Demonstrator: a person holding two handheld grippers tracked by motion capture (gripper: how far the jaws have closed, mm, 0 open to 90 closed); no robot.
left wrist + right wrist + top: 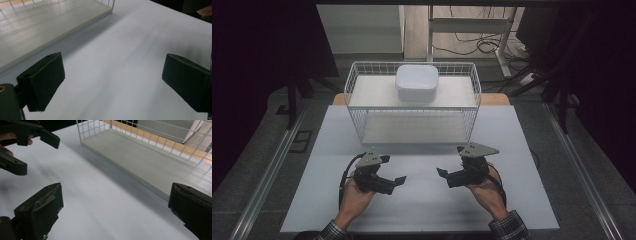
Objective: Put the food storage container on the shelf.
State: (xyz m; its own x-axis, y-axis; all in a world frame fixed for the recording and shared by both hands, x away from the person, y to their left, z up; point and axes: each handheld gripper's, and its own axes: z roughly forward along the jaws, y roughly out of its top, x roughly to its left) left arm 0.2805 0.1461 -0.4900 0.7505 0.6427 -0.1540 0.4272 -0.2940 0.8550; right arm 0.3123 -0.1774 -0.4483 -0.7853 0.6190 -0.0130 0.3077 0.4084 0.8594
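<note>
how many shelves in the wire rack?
2. The upper shelf carries the white container; the lower shelf sits bare near the table.

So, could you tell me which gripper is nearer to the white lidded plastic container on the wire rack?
Roughly equal, perhaps right. The left gripper sits front-left of the container, the right gripper front-right.
</note>
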